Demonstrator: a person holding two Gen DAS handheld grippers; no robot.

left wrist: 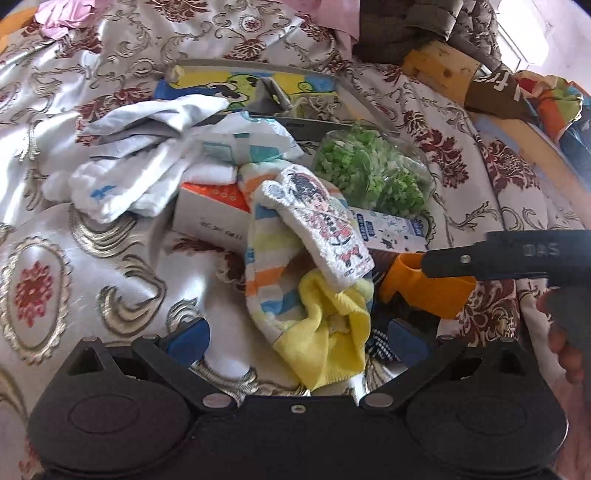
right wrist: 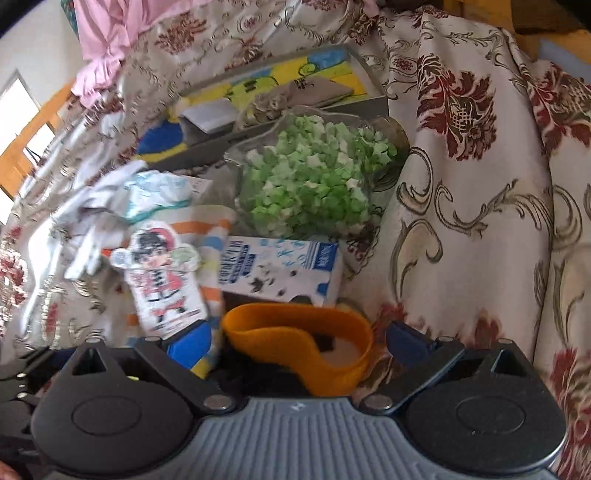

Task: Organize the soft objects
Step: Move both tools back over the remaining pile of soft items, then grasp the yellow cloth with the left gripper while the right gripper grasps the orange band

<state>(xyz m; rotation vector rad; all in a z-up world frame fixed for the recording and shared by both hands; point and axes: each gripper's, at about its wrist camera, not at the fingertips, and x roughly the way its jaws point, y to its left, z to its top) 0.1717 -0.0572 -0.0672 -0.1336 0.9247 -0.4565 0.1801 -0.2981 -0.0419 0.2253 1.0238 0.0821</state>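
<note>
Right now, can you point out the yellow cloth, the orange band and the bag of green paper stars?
yellow cloth [left wrist: 332, 332]: left wrist view, middle of its crumpled folds.
orange band [right wrist: 280, 319]: right wrist view, its far curved wall.
bag of green paper stars [right wrist: 310, 173]: right wrist view, centre of the star heap.

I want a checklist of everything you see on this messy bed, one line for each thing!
Surface: bedspread with red and gold flowers, rumpled.
Job's things: striped sock, yellow sock, white socks, cartoon patch, orange band, all piled together.
Clutter: bag of green paper stars, blue-and-white box, orange-and-white box, cartoon tray.
Grippers: left tongs open around the yellow sock; right tongs open around the orange band.
Cables: nothing seen.
Surroundings: pink cloth, wooden bed frame.
</note>
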